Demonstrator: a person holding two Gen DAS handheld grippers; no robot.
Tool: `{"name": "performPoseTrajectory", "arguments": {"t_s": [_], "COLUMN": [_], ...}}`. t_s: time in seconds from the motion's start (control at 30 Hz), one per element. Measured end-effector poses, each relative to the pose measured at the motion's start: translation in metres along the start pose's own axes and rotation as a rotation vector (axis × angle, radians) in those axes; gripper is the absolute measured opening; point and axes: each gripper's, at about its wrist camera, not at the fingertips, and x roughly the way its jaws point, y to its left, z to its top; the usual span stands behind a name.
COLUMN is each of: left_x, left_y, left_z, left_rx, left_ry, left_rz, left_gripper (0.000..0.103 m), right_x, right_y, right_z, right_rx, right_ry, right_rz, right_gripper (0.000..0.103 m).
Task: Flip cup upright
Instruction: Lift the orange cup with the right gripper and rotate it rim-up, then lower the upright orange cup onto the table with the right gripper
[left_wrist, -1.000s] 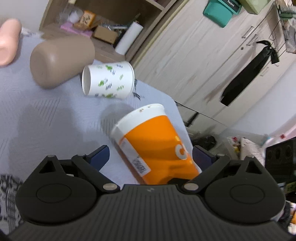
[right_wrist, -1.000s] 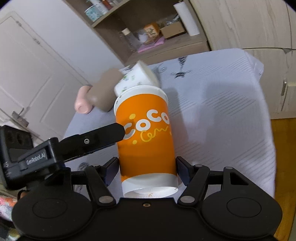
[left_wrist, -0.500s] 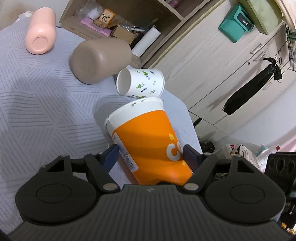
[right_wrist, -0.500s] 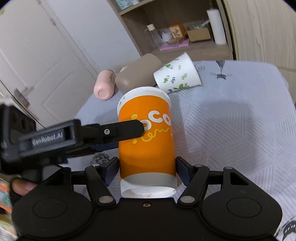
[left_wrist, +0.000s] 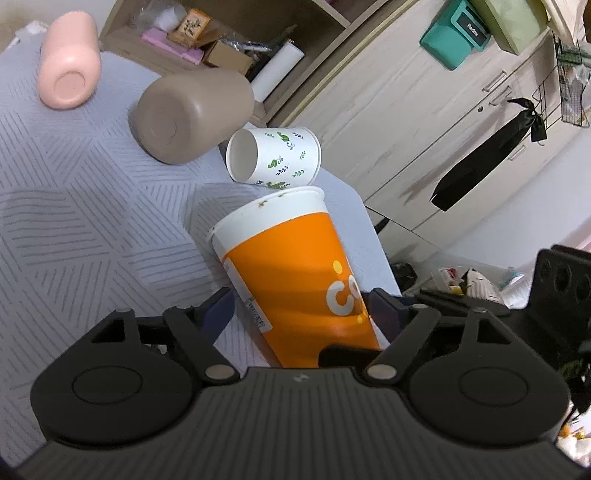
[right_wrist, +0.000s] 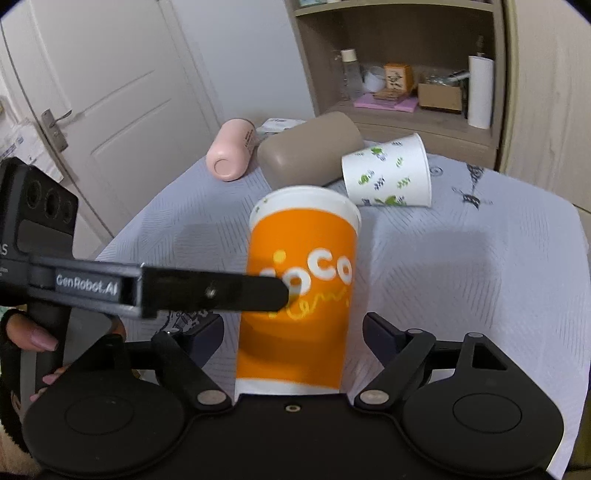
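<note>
While the orange cup (right_wrist: 299, 295) stands between the right gripper (right_wrist: 293, 332) fingers, its long axis runs away from that camera, wide white rim at the far end and narrow base tucked near the gripper body. So the cup looks roughly upright or close to it, though fisheye warp makes the tilt hard to judge. Right fingers are apart, a visible gap on each side of the cup wall, not clamping it.

The left gripper (left_wrist: 301, 308) also has the orange cup (left_wrist: 295, 280) between its fingers; in the right view one left finger (right_wrist: 221, 288) lies across the cup's left side, apparently touching. The left's jaws look spread around it; whether they actually squeeze the cup I cannot tell.

Beyond the orange cup's rim: a leaf-print paper cup (right_wrist: 388, 175) lying on its side, then a tan tumbler (right_wrist: 310, 149) and a pink bottle (right_wrist: 231, 155), also lying, all on the grey patterned cloth (right_wrist: 461, 280).

Next move likely hinges on the base seating flat before either gripper lets go.
</note>
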Motion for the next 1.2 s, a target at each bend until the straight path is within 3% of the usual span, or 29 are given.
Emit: {"name": "performPoseTrajectory", "arguments": {"t_s": [0.17, 0.37, 0.6, 0.9, 1.2], "left_x": [0.003, 0.011, 0.01, -0.007, -0.026], "left_y": [0.005, 0.005, -0.003, -0.024, -0.033], "left_z": [0.002, 0.001, -0.002, -0.011, -0.017], "left_rx": [-0.011, 0.003, 0.05, 0.178, 0.221], "left_ry": [0.008, 0.03, 0.018, -0.014, -0.051], "left_rz": [0.001, 0.0, 0.004, 0.02, 0.023], "left_gripper": [0.084, 0.088, 0.086, 0.082, 0.078], "right_x": [0.006, 0.011, 0.007, -0.011, -0.022], "right_y": [-0.001, -0.004, -0.001, 0.011, 0.033], "right_z": [0.009, 0.007, 0.001, -0.015, -0.03], "right_rx": [-0.027, -0.012, -0.005, -0.067, -0.164], "right_ry": [0.037, 0.058, 0.036, -0.029, -0.107], "right_rz": [0.019, 0.017, 0.054, 0.037, -0.013], "right_gripper": [0.085, 0.075, 0.075, 0.075, 0.075]}}
